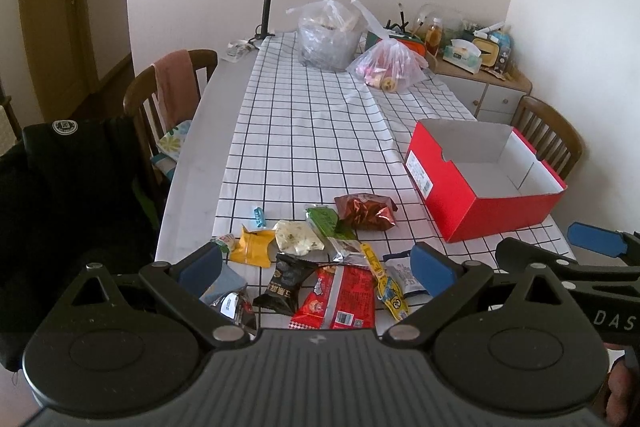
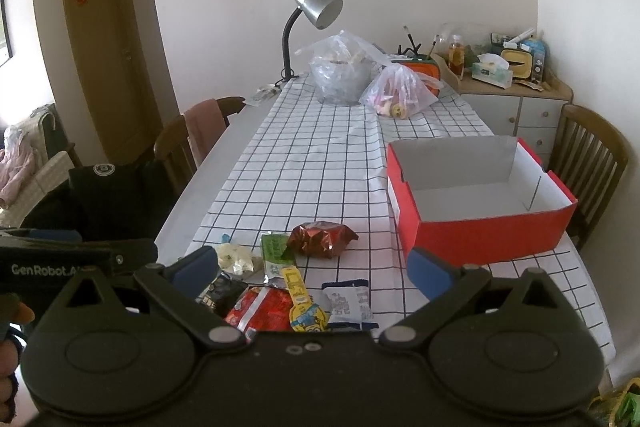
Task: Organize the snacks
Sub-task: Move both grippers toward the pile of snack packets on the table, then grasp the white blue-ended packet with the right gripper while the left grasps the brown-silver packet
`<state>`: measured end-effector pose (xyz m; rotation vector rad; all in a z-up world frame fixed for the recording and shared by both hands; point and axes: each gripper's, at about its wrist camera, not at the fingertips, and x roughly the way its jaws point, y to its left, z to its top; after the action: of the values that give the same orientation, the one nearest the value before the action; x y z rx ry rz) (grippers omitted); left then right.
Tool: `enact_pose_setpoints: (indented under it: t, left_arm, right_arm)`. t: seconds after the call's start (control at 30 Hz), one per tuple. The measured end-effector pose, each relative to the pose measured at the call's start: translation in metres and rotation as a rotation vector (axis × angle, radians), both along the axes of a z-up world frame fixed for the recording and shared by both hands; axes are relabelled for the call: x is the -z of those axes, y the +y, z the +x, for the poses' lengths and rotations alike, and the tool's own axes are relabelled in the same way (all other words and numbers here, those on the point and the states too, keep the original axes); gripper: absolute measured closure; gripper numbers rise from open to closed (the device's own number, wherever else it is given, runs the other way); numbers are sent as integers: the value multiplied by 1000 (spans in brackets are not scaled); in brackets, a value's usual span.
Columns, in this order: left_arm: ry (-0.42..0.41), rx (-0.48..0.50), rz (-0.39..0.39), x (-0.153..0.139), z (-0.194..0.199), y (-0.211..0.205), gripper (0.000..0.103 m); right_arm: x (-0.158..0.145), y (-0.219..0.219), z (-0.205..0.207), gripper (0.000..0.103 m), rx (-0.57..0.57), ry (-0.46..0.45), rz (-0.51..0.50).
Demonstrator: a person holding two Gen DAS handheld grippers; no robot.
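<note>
Far ahead of the tongs, at the table's far end, a silver desk lamp (image 2: 318,9) bends on a black gooseneck, with a clear plastic bag (image 2: 340,73) just right of its base and a smaller bag (image 2: 400,93) beside that. Left of the tongs a wooden chair (image 2: 188,143) draped with a pink cloth (image 2: 202,125) stands at the table's edge, another chair (image 2: 590,159) stands to the right. Beyond it sits a cluttered corner cabinet (image 2: 516,105) bearing a tissue box (image 2: 492,71).

The left tool (image 1: 318,267) body hides the near ends of the red packet (image 1: 340,297) and yellow packet (image 1: 390,291).
</note>
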<state>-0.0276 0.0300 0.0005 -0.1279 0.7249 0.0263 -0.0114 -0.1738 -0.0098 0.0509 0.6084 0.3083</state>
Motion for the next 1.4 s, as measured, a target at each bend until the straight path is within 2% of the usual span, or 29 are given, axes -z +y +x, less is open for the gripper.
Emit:
enact_pose_setpoints:
  t: [0.33,0.6,0.7,0.83,0.97,1.27,1.4]
  left_arm:
    - [23,3,-13,5,3,1,2]
    - [78,-15,-18,23,14,2,2]
    - [99,-21,-24,31,19,3,2]
    - [204,-38,-72,54,32,13,2]
    - [262,-68,-98,70,42,20,2]
    - [251,-71,-72,85,63,27,3]
    - [280,-143,-78,97,71,42,3]
  right_arm:
    - [8,0,7,5,-33,36,1]
    - [25,2,20,6,-58,74,-3]
    - [36,2,27,10,-67,91,-21]
    - [56,0,40,12,-76,149,-28]
    - [74,0,55,16,-87,189,-35]
    - [105,-4,93,21,-102,251,-79]
    - [121,-2,110,24,-89,276,-91]
